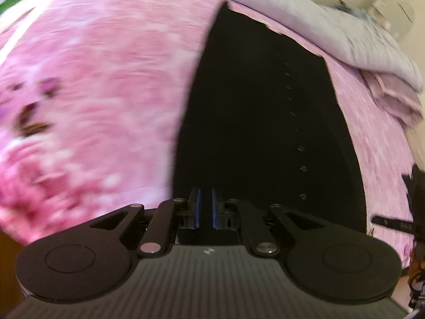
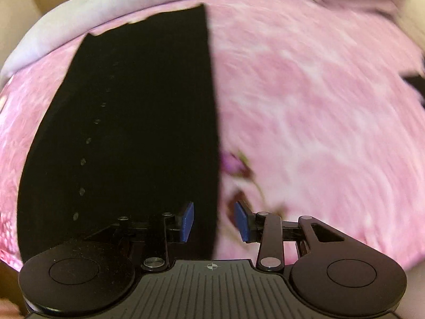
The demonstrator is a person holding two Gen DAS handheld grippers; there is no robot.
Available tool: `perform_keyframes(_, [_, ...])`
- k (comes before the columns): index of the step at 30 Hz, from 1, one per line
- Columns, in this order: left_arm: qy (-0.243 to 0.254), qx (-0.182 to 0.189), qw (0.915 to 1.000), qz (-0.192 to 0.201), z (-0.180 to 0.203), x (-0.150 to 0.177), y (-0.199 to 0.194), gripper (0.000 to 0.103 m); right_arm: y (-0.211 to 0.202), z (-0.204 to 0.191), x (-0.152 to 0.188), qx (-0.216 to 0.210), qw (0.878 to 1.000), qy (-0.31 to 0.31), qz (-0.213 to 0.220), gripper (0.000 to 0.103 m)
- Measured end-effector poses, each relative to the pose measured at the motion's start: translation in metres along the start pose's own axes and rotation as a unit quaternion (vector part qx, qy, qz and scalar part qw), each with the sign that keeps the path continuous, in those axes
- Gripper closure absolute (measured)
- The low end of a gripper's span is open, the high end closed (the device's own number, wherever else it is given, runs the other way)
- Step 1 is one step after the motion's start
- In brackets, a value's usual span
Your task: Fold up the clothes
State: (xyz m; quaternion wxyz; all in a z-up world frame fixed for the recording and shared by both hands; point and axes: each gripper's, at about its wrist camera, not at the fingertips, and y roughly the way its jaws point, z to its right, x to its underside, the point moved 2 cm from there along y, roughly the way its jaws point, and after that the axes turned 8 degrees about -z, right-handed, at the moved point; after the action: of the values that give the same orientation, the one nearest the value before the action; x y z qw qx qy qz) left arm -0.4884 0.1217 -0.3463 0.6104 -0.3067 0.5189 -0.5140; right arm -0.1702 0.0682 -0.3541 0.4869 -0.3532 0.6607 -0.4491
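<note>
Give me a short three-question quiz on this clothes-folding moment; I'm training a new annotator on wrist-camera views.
1. True or false: the right gripper has its jaws standing apart.
2. Multiple choice: the black garment lies on A) a pink floral bedspread, B) a wooden table, C) a tiled floor.
3. Short answer: what small details run in a row down the black garment in the left wrist view?

Key
1. True; its blue pads are apart, straddling the garment's edge without pressing it.
2. A; the pink floral bedspread surrounds the garment.
3. A row of small buttons.

Bonus fact: the left gripper is nearly shut, and nothing shows between its pads.
</note>
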Motion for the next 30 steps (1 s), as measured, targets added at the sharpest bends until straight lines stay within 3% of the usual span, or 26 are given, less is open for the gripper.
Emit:
perform_keyframes(4, [0.03, -0.019, 0.9986, -0.038, 0.025, 0.018, 0.035, 0.097, 0.026, -0.023, 0.016, 0.025, 0.996, -0.084, -0.003, 0.064])
perform_keyframes(8, [0.001, -0.035, 0.9979, -0.054, 0.027, 0.05, 0.026, 0.097, 0.021, -0.029, 0.058, 0.063, 0.983, -0.173, -0.013, 0.062])
perform_keyframes(11, [-0.008, -0.047, 0.9971, -0.059, 0.029, 0.045, 0.014, 0.097, 0.009, -0.018, 0.056, 0.051, 0.986, -0.151, -0.048, 0.062])
perform_keyframes(13, [0.003, -0.046, 0.998, -0.043, 0.033, 0.025, 0.012, 0.097, 0.003, -0.013, 0.037, 0.05, 0.989, -0.13, -0.057, 0.062])
perform_keyframes(16, [0.023, -0.043, 0.9987, -0.015, 0.037, -0.02, 0.021, 0.097, 0.003, -0.02, -0.013, 0.036, 0.991, -0.131, -0.01, 0.062])
perform_keyframes(23, [0.069, -0.008, 0.9975, 0.01, 0.03, -0.147, 0.088, 0.097, 0.062, -0.042, -0.143, -0.036, 0.994, -0.1, 0.017, 0.062])
perform_keyframes(30, [0.148, 0.002, 0.9889, 0.009, 0.039, -0.229, 0.156, 0.097, 0.137, -0.071, -0.204, 0.018, 0.988, -0.151, 0.032, 0.062])
